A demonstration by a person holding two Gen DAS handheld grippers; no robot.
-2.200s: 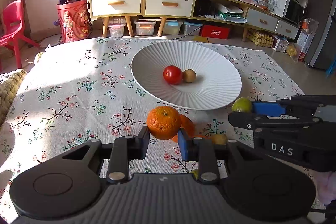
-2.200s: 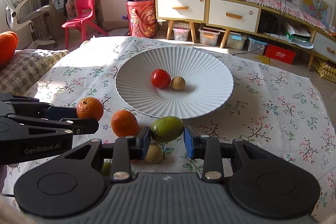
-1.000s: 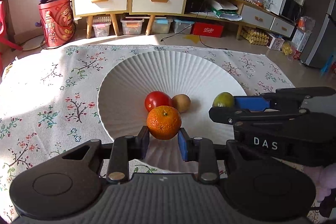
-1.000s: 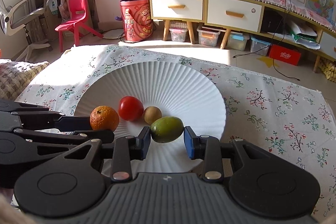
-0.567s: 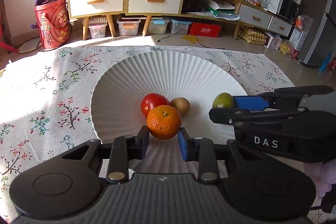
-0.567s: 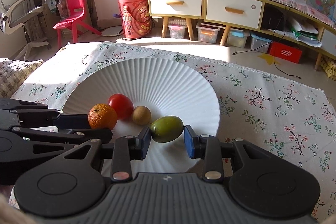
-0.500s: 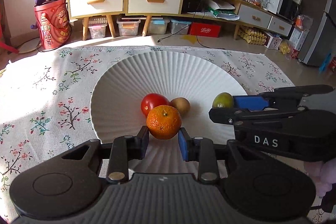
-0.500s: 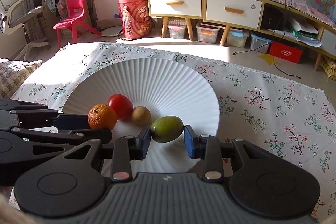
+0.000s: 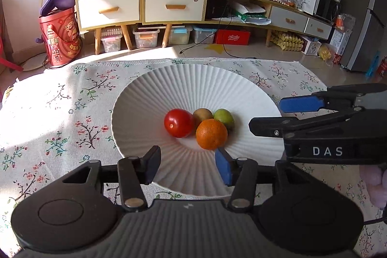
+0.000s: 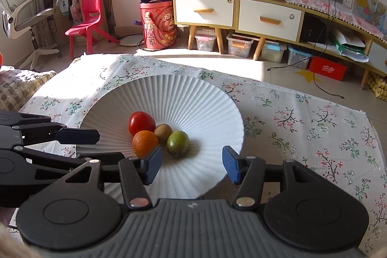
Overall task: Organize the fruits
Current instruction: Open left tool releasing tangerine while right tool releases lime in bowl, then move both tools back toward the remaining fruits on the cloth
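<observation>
A white ribbed plate (image 9: 193,79) (image 10: 183,93) on the floral cloth holds a red tomato (image 9: 178,122) (image 10: 141,122), a brown kiwi (image 9: 202,114) (image 10: 163,132), a green fruit (image 9: 224,117) (image 10: 178,143) and an orange (image 9: 211,134) (image 10: 145,143), all touching in a cluster. My left gripper (image 9: 188,165) is open and empty over the plate's near rim, the orange just beyond its right finger. My right gripper (image 10: 189,165) is open and empty, the green fruit just ahead between its fingers. Each gripper shows in the other's view (image 9: 300,113) (image 10: 72,142).
The floral tablecloth (image 9: 60,113) covers the table around the plate. A woven cushion (image 10: 17,86) lies at the left. Beyond the table stand a cabinet with drawers (image 9: 140,6), a red bucket (image 10: 157,23) and a red chair (image 10: 89,18).
Both grippers have opened. The orange and the green fruit left the fingers and now lie on the plate beside the tomato and kiwi.
</observation>
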